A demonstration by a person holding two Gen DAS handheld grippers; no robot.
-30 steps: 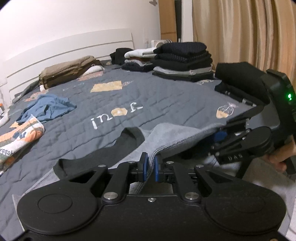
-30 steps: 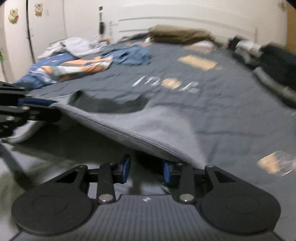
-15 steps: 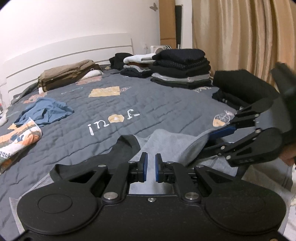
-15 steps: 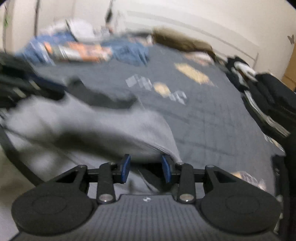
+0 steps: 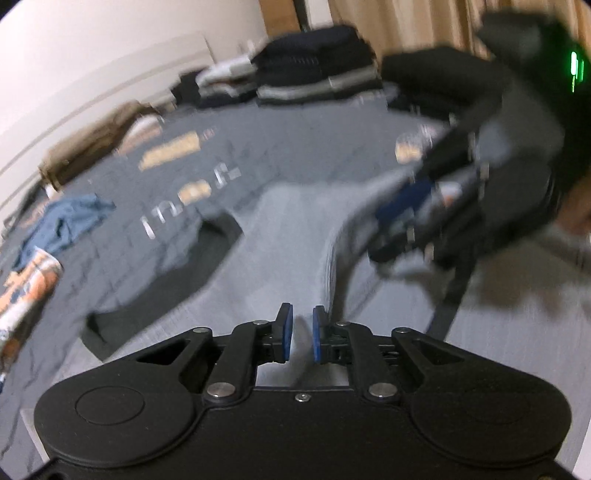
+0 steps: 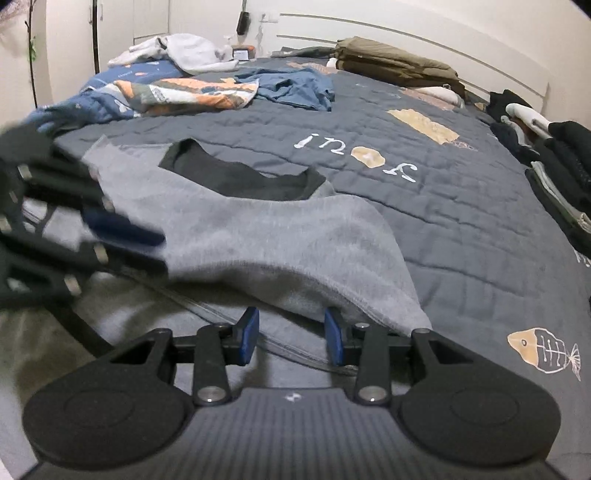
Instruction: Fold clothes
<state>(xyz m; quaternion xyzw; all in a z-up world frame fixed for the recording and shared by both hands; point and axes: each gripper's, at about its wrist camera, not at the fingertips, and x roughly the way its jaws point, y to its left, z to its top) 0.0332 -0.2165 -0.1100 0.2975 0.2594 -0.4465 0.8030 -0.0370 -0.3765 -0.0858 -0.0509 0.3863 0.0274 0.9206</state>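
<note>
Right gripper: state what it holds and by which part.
Nothing: the right gripper is open, the grey sweatshirt hem lying loose above its fingers.

Colours and patterns: greys and blacks in front, brighter cloth at the far edge.

The sweatshirt (image 6: 258, 236) is light grey with a black collar (image 6: 240, 177). The quilt (image 6: 461, 221) is dark grey, stitched in squares, with white letters, tan patches and a tan-and-white fish skeleton (image 6: 545, 350). Beyond it: a blue garment (image 6: 295, 86), an orange, white and grey printed cloth (image 6: 192, 94), an olive-brown pile (image 6: 391, 61), and a mostly black stack (image 5: 317, 70). The gripper pads (image 6: 249, 334) are blue on black arms. The curtain (image 5: 406, 22) is tan.
</note>
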